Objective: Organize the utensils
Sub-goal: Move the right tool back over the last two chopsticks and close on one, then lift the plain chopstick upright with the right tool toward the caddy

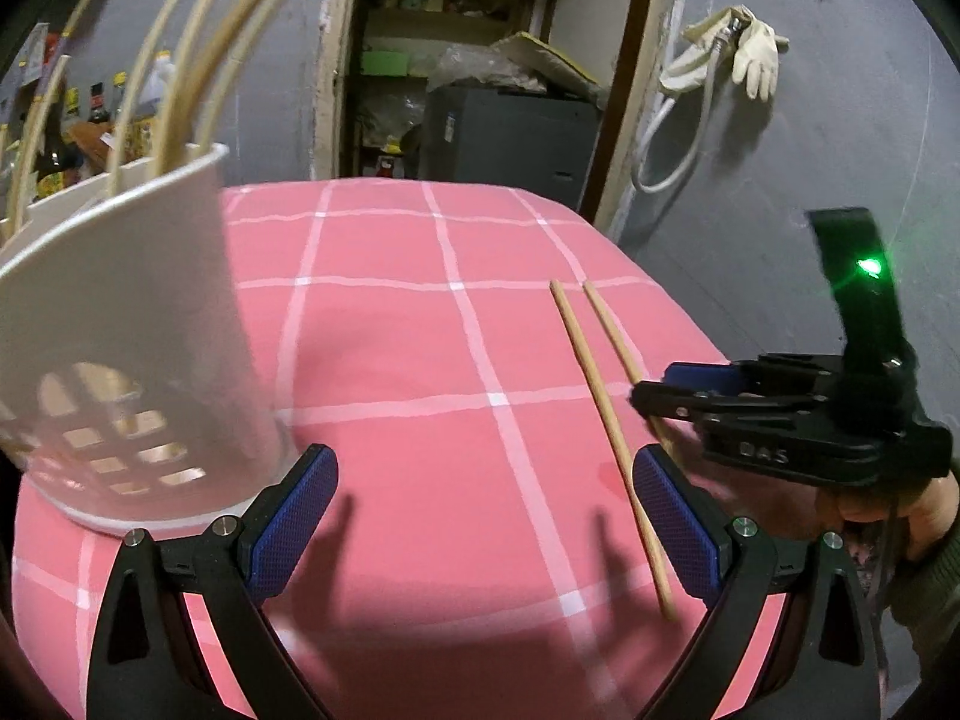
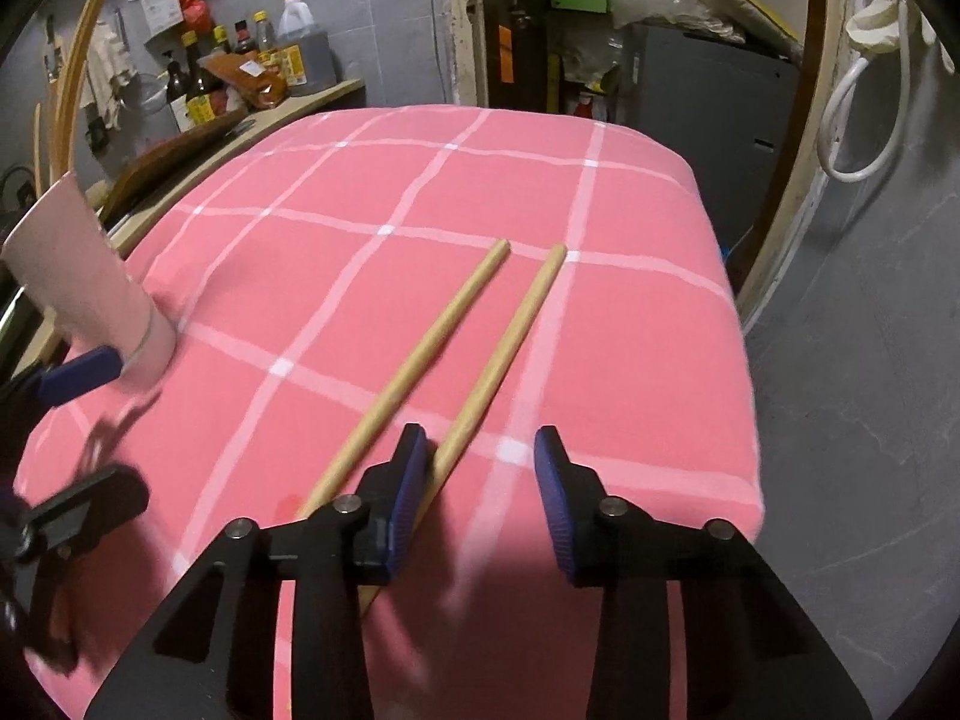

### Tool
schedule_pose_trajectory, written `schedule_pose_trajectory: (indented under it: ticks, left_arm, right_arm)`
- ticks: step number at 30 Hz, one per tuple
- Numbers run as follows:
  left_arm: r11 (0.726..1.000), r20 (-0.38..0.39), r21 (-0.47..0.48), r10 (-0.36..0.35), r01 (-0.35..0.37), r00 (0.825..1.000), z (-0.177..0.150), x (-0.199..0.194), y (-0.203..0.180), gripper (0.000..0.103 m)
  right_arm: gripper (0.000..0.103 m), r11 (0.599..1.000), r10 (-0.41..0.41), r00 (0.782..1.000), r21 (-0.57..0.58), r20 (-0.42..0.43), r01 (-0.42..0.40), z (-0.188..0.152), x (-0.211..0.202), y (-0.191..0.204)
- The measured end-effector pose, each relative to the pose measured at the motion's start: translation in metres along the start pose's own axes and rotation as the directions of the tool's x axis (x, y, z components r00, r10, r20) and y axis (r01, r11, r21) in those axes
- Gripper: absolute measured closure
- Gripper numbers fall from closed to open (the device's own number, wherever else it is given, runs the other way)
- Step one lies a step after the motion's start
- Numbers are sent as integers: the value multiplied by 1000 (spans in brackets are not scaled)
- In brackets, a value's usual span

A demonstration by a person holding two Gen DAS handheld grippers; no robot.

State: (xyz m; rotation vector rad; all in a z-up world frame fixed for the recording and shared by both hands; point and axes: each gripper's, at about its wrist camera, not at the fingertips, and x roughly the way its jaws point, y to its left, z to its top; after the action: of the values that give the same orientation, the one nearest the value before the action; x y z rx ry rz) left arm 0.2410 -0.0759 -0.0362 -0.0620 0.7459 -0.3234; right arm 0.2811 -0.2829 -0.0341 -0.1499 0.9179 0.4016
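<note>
The right tongs sit low over the pink checked desk, jaws partly open and gripping nothing yet: the right-hand chopstick lies between the pads, against the left one, while the left-hand chopstick runs just outside that jaw. To do this well, I judge the tongs should either shift over to straddle both sticks or settle squarely on the one, then close near the middle so it lifts level instead of pivoting. The left tongs hang wide open and empty beside the white holder, which stands at the desk's left side with several chopsticks already upright in it. Those standing sticks could foul the drop. Bottles crowd a counter behind, and a glove hangs on the wall, well clear.
</note>
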Motion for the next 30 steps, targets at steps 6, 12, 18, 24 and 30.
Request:
schedule_pose_trajectory:
  ticks: [6, 12, 18, 24, 30]
  left_arm:
    - [999, -49, 17, -49, 50, 998, 13, 22, -9, 19]
    - [994, -114, -12, -106, 105, 988, 31, 53, -14, 46]
    - [989, -155, -20, -147, 146, 977, 42, 73, -20, 61]
    - [987, -172, -33, -161, 158, 972, 49, 82, -20, 72]
    - [988, -192, -18, -156, 155, 969, 48, 84, -30, 92]
  right_arm:
    - [79, 1000, 13, 1000, 15, 10, -13, -12, -11, -16]
    - [91, 998, 47, 999, 34, 8, -48, -10, -9, -18]
    - [90, 990, 77, 997, 121, 9, -77, -1, 3, -30]
    - [89, 971, 86, 996, 220, 35, -92, 7, 13, -38]
    - [93, 962, 63, 997, 264, 43, -72, 7, 13, -39]
